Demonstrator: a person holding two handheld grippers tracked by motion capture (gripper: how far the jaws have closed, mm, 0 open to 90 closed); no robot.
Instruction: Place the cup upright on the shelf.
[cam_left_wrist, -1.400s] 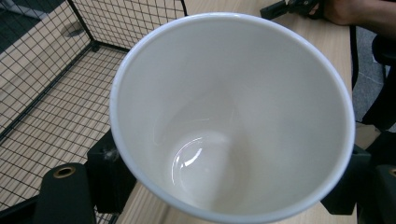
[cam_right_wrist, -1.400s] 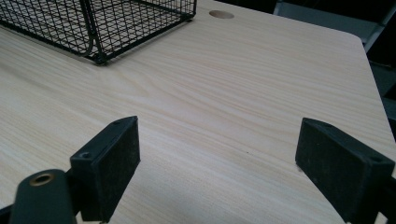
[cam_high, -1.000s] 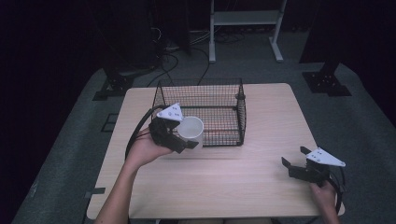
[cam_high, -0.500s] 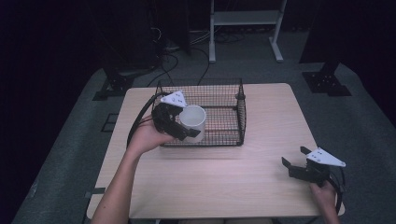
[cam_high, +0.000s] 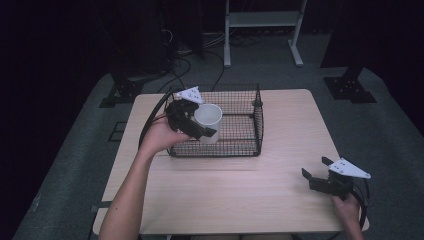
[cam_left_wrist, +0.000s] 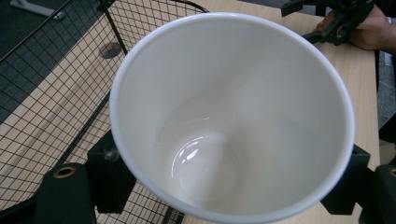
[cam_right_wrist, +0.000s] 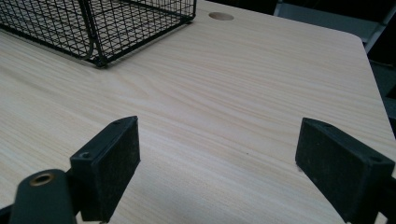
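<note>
High view: left gripper (cam_high: 196, 125) holds empty white cup (cam_high: 209, 120) over wire basket (cam_high: 240, 145).

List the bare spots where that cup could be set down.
The basket floor is bare right of the cup, up to its right wall. The table is bare from the basket's front wall to the near edge, between the forearm and the right gripper. It is crowded at the basket's left end, around the left gripper.

The wooden table (cam_high: 240, 195) (pale, light-grained) carries a black wire basket (cam_high: 240, 131) directly.
</note>
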